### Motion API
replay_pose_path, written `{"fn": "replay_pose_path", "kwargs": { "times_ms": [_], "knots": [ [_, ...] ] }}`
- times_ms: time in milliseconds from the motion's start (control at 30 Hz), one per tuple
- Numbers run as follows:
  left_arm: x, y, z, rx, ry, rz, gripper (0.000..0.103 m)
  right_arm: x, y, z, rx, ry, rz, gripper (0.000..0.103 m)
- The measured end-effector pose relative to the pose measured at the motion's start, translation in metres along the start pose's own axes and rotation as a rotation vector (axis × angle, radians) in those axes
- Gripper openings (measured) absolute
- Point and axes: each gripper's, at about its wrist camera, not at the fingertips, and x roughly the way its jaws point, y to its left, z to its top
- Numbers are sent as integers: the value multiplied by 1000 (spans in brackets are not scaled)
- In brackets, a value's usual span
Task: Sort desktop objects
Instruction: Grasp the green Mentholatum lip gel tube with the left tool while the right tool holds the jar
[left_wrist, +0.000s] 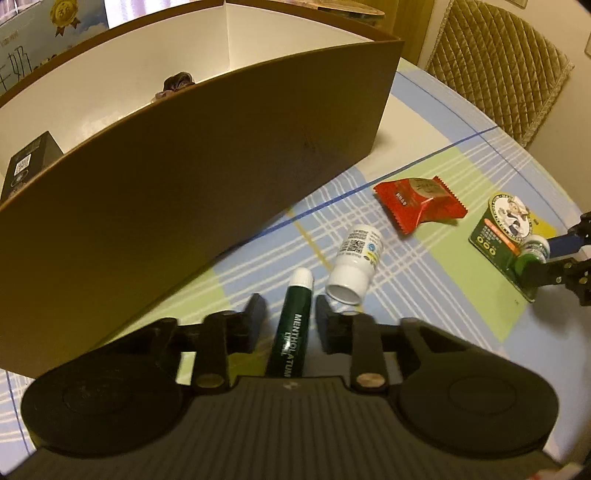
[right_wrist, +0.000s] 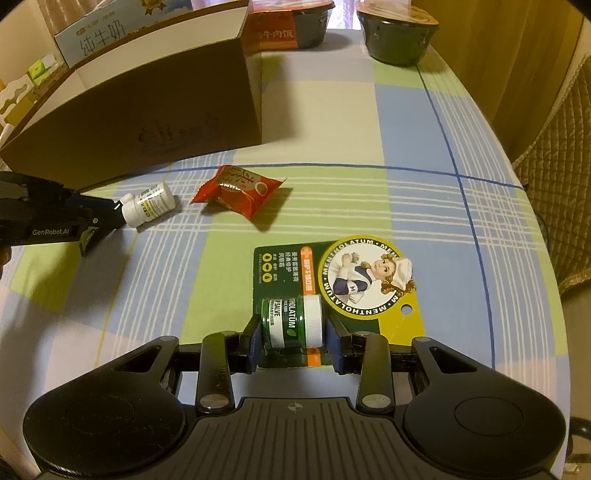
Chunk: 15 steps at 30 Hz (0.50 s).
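My left gripper (left_wrist: 290, 312) is open; its fingers straddle a dark green Mentholatum lip-balm stick (left_wrist: 291, 328) lying on the tablecloth, without touching it. A white pill bottle (left_wrist: 354, 266) lies just right of the right finger; it also shows in the right wrist view (right_wrist: 149, 206). My right gripper (right_wrist: 293, 332) stands around the green salve jar (right_wrist: 291, 321) on its Mentholatum blister card (right_wrist: 343, 277); the blue pads sit against the jar's sides. A red snack packet (left_wrist: 419, 203) lies between the two, also in the right wrist view (right_wrist: 238, 192).
A brown cardboard box (left_wrist: 184, 166) with white dividers stands close on the left, holding a black carton (left_wrist: 27, 162). A milk carton (right_wrist: 110, 29) and two dark bowls (right_wrist: 399, 29) are at the table's far end. A quilted chair (left_wrist: 495, 62) stands beyond the table edge.
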Motion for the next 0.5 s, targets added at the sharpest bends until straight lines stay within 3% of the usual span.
{"fn": "replay_pose_path", "kwargs": {
  "times_ms": [367,500],
  "knots": [
    [-16,-1,-20,-65,39,60,13,1,2,-1,-26,-5,-4,34],
    [-27,-6,-36,-111,45,76,13,2,2,0,-37,-12,-2,40]
  ]
}}
